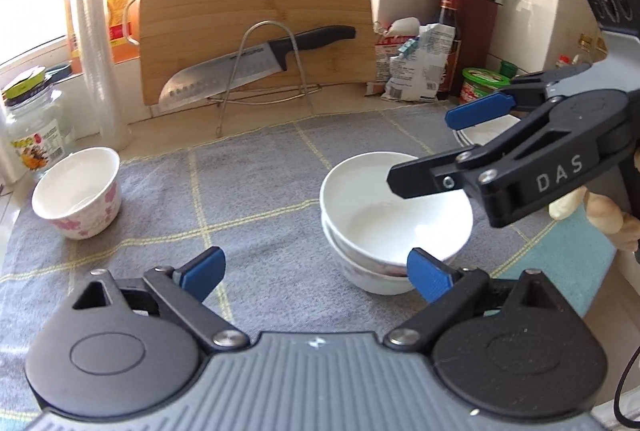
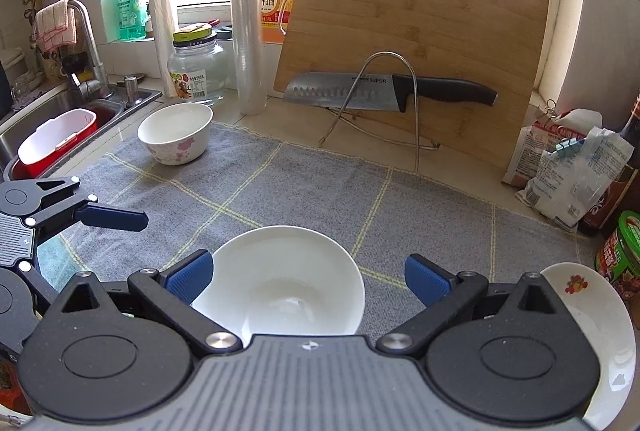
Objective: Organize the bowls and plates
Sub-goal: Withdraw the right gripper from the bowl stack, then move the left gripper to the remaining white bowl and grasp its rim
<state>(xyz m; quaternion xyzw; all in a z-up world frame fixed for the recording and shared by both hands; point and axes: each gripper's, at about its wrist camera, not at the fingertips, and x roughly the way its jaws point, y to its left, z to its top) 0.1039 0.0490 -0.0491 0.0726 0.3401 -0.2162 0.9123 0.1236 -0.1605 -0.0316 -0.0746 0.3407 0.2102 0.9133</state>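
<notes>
Two white bowls are stacked (image 1: 394, 221) on the grey checked cloth (image 1: 256, 191); the top bowl also shows in the right wrist view (image 2: 286, 287). A flowered bowl (image 1: 78, 193) stands alone at the far left of the cloth, and it shows in the right wrist view (image 2: 176, 133). A white plate (image 2: 604, 327) with a fruit print lies at the right, partly hidden behind my right gripper. My left gripper (image 1: 316, 277) is open and empty, just in front of the stack. My right gripper (image 2: 308, 279) is open and empty, hovering over the stacked bowls.
A bamboo cutting board (image 1: 256, 19) and a knife (image 1: 256, 65) on a wire rack stand at the back. A glass jar (image 1: 30, 123), plastic rolls, bags, bottles and a knife block line the counter. A sink (image 2: 60, 119) with a red tub lies to the left.
</notes>
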